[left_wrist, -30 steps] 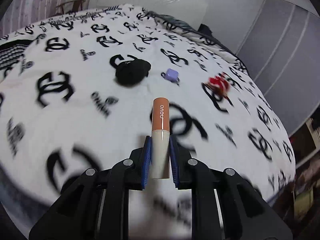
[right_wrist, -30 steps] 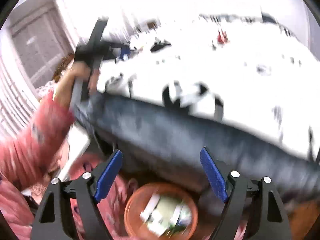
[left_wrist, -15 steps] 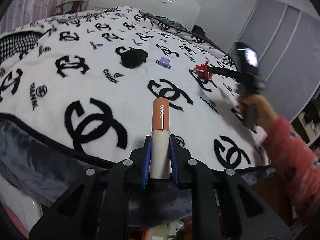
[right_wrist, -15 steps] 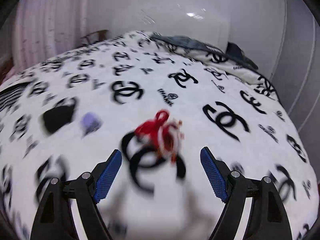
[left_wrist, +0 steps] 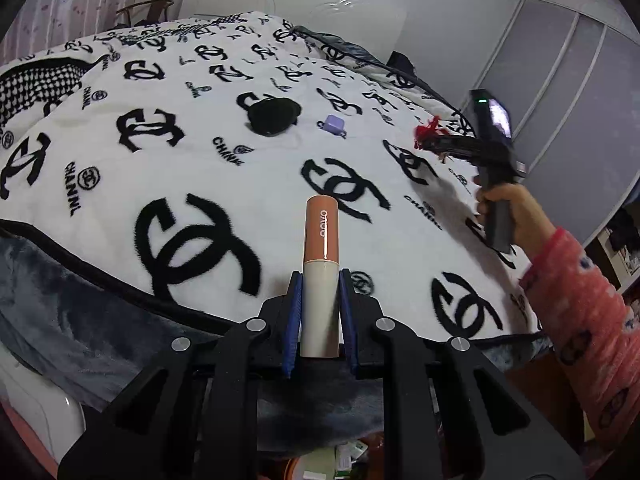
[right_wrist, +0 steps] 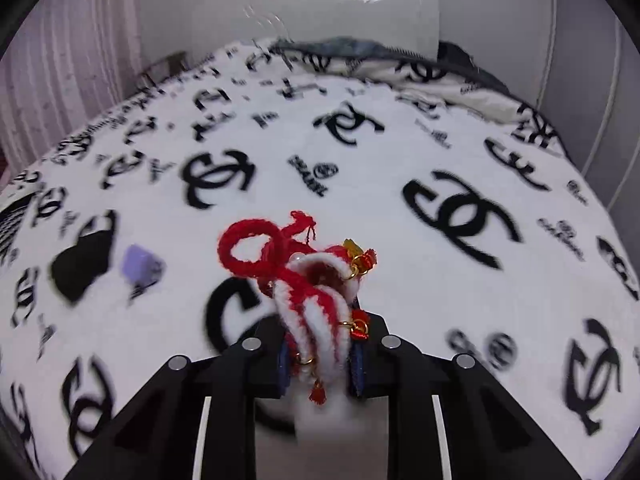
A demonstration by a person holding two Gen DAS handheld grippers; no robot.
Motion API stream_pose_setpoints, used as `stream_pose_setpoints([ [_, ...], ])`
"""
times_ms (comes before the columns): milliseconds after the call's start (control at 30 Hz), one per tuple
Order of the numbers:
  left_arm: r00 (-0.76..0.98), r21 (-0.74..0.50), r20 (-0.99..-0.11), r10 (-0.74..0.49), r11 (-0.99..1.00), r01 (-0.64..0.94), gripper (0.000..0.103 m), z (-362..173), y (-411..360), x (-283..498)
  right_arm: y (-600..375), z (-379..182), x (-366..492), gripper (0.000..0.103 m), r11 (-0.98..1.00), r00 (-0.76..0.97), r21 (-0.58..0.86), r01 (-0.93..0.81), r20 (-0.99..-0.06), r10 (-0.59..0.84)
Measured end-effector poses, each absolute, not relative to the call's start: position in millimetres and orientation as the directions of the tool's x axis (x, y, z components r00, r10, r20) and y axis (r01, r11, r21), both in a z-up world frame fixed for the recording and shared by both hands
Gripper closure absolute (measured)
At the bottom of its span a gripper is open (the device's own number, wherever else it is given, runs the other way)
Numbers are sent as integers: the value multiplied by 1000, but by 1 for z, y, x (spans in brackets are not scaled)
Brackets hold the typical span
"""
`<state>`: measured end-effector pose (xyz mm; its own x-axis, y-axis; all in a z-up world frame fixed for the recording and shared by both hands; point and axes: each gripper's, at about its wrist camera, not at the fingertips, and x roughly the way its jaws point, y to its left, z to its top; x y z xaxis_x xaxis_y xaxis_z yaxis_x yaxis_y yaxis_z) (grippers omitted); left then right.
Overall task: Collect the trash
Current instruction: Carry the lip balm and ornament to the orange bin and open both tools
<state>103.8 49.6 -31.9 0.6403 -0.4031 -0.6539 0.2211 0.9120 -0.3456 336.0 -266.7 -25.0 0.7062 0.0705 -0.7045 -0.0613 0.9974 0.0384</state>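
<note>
Your left gripper [left_wrist: 320, 292] is clamped on the orange-and-cream tube [left_wrist: 321, 276]; both blue pads [left_wrist: 294, 320] press its cream lower half, and the orange cap sticks out ahead, upright in the left wrist view. It hangs over the near edge of the bed, above the grey underside of the blanket [left_wrist: 100, 208].

Your right gripper [right_wrist: 320, 356] has just been closing and now pinches the red-and-white yarn charm [right_wrist: 316, 300]. The jaws squeeze its striped body, the red loop and gold rings poke out in front. From the left wrist view the same gripper sits far right over the blanket, your hand [left_wrist: 516, 212] on its handle, pink sleeve [left_wrist: 584, 312] trailing back.

Still lying on the white logo-print blanket: a black fabric lump [left_wrist: 272, 116] and, just to its right, a small purple case [left_wrist: 334, 124], apart from each other. Both sit well away from either gripper.

Bottom edge of the left view shows an orange bin [left_wrist: 320, 468] with scraps inside, mostly hidden behind the gripper body.
</note>
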Motion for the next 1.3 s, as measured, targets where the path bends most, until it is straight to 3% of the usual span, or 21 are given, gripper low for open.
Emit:
stream_pose_setpoints([
  [267, 638, -301, -645, -420, 907, 294, 85, -10, 23, 69, -265, 25, 176, 81, 955, 730, 129, -266, -620, 287],
  [500, 570, -256, -696, -437, 892, 372, 85, -26, -5, 16, -262, 15, 42, 80, 914, 686, 161, -372, -616, 387],
  [733, 413, -266, -803, -430, 878, 397, 85, -105, -27, -34, -248, -65, -40, 80, 925, 586, 163, -343, -733, 346],
  [933, 170, -297, -910, -377, 882, 367, 85, -210, -52, -52, -233, -191, -67, 80, 951, 375, 207, -228, -883, 282],
  [1067, 43, -284, -949, -313, 906, 313, 85, -269, -64, -48, -225, -250, -63, 80, 963, 259, 211, -166, -933, 249],
  [1100, 6, -285, -954, -300, 912, 297, 85, -283, -66, -46, -225, -262, -61, 78, 965, 229, 217, -145, -942, 246],
  [1133, -14, -280, -957, -288, 917, 283, 85, -291, -66, -44, -224, -269, -59, 71, 966, 214, 218, -136, -946, 243],
  [1200, -25, -242, -969, -244, 937, 253, 81, -304, -64, -39, -224, -278, -56, 47, 976, 185, 188, -114, -961, 207],
  [1233, -23, -227, -973, -228, 944, 238, 65, -307, -62, -38, -225, -280, -54, 34, 978, 181, 179, -108, -964, 197],
  [1267, -19, -223, -974, -225, 946, 234, 49, -308, -61, -37, -225, -281, -53, 34, 979, 181, 174, -104, -965, 190],
  [1300, -10, -222, -974, -226, 946, 235, 45, -307, -61, -36, -225, -281, -52, 34, 980, 177, 173, -101, -966, 189],
])
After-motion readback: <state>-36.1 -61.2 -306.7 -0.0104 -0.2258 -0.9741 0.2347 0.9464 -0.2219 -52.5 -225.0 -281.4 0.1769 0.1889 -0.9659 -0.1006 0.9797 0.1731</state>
